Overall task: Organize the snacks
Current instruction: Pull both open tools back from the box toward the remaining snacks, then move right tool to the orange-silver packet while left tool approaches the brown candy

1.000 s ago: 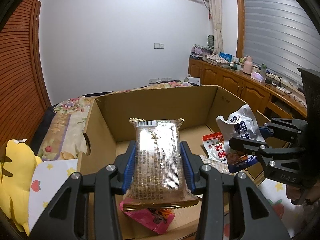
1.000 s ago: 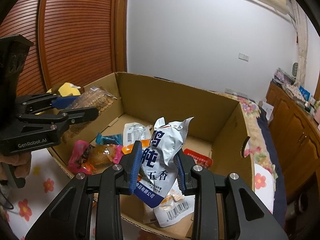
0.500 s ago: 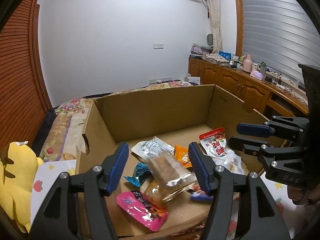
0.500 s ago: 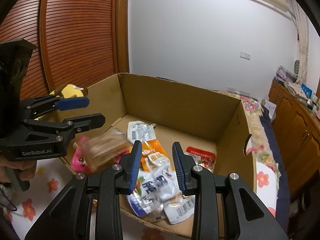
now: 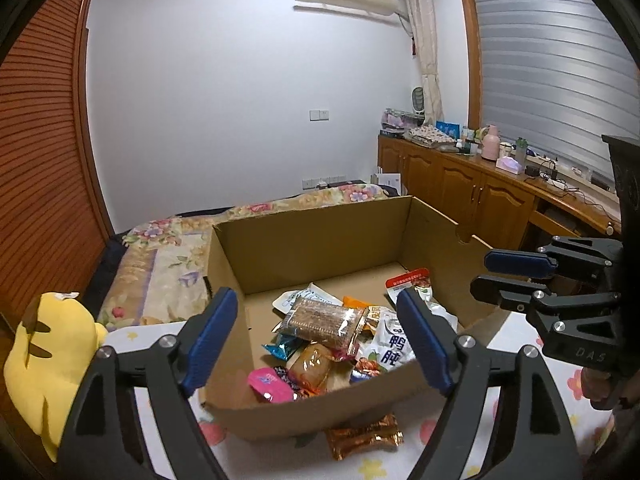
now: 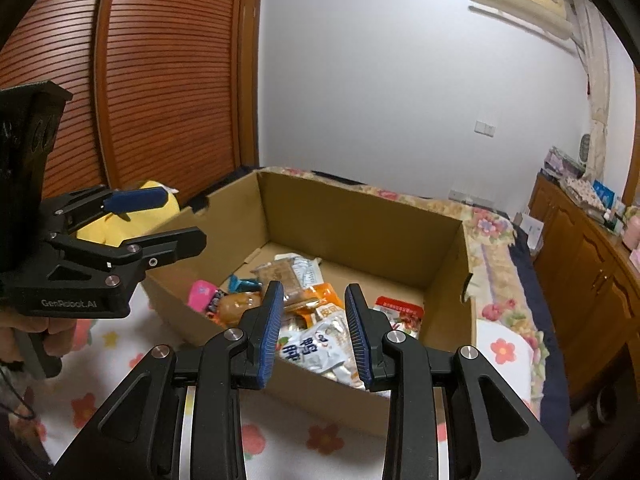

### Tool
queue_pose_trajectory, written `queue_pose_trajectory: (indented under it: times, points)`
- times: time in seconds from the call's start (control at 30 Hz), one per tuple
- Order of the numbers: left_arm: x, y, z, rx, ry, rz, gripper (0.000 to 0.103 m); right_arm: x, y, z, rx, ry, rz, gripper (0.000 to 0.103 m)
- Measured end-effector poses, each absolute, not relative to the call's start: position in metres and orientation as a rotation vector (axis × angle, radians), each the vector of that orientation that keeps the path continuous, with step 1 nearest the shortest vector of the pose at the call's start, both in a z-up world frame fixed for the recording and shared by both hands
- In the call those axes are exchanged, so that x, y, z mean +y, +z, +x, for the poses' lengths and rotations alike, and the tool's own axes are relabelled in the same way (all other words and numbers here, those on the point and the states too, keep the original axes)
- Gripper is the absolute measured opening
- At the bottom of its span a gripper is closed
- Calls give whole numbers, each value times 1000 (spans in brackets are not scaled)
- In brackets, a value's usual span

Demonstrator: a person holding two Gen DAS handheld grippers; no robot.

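An open cardboard box (image 5: 320, 248) (image 6: 360, 220) sits on a flowered bed sheet and holds several snack packs. A clear cracker pack (image 5: 324, 318) (image 6: 278, 272) lies on top of the pile. A white-and-blue pouch (image 5: 394, 350) (image 6: 316, 346) lies by the near wall, with a pink pack (image 5: 268, 386) and a red pack (image 6: 400, 308) nearby. My left gripper (image 5: 316, 300) (image 6: 180, 216) hovers over the near left of the box, its jaws opening, nothing between them. My right gripper (image 6: 314, 288) (image 5: 484, 272) hangs above the near right, open a little and empty.
A gold-wrapped snack (image 5: 364, 434) lies on the sheet just outside the box's near wall. A yellow plush toy (image 5: 44, 360) rests left of the box. Wooden cabinets (image 5: 480, 196) with clutter line the right wall; a slatted wardrobe (image 6: 160, 80) stands on the left.
The left gripper let go of the cracker pack and the right one let go of the white-and-blue pouch; both packs now lie in the box. Both grippers have pulled back and up.
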State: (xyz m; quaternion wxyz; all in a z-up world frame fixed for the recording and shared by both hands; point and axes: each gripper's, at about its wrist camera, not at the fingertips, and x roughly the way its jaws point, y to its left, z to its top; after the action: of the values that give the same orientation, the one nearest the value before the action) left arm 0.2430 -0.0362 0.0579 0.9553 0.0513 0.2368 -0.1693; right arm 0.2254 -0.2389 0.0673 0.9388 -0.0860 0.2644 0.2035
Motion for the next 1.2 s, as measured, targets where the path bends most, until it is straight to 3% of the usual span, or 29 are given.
queue_pose_trajectory:
  times: [0.03, 0.1, 0.13, 0.33, 0.5, 0.77, 1.2]
  points:
    - [-36, 59, 239, 479, -342, 108, 84, -239, 69, 221, 537, 414, -175, 32]
    - [-35, 60, 232, 473, -336, 113, 100, -239, 72, 213, 530, 412, -176, 33]
    - [-34, 61, 229, 465, -334, 111, 103, -238, 74, 209, 526, 411, -176, 33]
    - [-29, 60, 212, 471, -341, 109, 103, -234, 81, 188, 509, 408, -183, 41]
    - [-26, 58, 197, 471, -344, 103, 103, -233, 84, 176, 501, 395, -178, 66]
    - [-22, 45, 174, 495, -349, 97, 103, -234, 76, 156, 515, 386, -160, 88]
    - [-3, -4, 156, 591, -340, 60, 103, -229, 28, 133, 629, 414, -152, 93]
